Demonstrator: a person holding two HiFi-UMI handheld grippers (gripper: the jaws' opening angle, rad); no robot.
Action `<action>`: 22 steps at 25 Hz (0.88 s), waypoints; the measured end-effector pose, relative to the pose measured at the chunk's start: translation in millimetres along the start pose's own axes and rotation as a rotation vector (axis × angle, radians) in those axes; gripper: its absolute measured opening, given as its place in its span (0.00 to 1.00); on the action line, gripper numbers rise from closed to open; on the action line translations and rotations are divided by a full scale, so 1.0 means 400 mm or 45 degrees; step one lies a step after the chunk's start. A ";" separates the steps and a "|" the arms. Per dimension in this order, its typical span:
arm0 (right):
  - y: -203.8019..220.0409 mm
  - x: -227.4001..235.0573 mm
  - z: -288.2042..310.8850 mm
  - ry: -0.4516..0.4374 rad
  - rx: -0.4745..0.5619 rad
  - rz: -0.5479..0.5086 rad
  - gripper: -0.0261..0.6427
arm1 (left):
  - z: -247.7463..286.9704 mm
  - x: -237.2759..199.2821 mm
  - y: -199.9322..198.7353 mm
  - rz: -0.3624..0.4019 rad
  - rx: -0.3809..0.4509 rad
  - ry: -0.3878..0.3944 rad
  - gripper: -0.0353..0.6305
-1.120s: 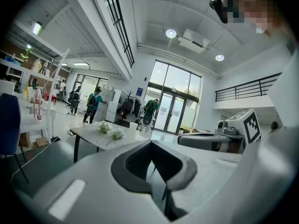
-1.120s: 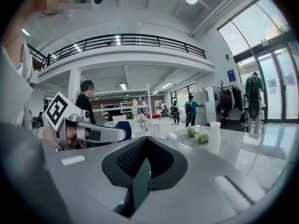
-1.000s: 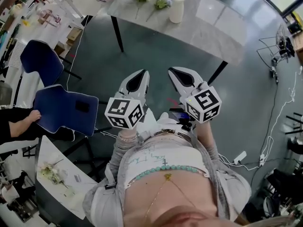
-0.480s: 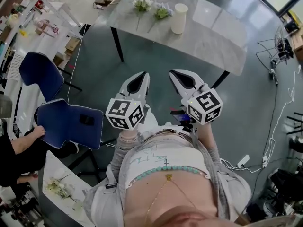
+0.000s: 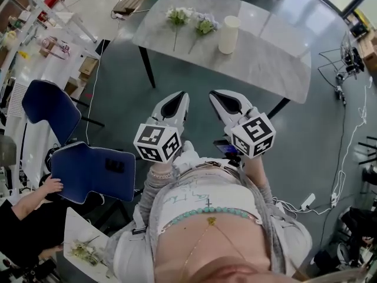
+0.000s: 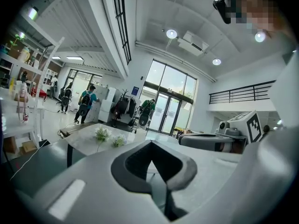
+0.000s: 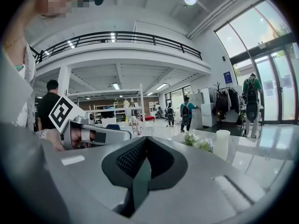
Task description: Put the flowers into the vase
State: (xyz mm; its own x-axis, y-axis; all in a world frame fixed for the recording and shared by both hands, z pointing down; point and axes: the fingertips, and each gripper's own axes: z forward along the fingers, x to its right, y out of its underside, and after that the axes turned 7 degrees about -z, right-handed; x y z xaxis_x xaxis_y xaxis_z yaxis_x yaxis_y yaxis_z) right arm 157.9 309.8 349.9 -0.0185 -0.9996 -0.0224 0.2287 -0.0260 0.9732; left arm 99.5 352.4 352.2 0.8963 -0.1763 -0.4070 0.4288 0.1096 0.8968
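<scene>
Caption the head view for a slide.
Pre-grasp: left gripper and right gripper, both shut and empty, held short of the table where two flowers lie beside the white vase.

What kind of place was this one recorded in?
Probably an open-plan lab or workshop hall, not a home: a mezzanine railing above, tall glass doors, cluttered shelving, and cables trailing over the grey floor.

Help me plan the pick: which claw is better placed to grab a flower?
Probably left. The left claw and right claw are both shut, empty, short of the table; the flowers lie left of the vase, on the left claw's side.
</scene>
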 end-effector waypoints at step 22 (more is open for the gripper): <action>-0.012 0.031 0.163 0.084 0.014 0.052 0.08 | 0.025 -0.173 -0.066 -0.009 -0.007 0.036 0.06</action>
State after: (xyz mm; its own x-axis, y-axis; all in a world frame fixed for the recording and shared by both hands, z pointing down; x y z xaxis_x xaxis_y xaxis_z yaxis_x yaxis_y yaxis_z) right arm 93.0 298.5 360.1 0.0551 -0.9985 0.0027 0.2169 0.0146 0.9761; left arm 24.9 352.1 358.4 0.8961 -0.1494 -0.4180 0.4356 0.1140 0.8929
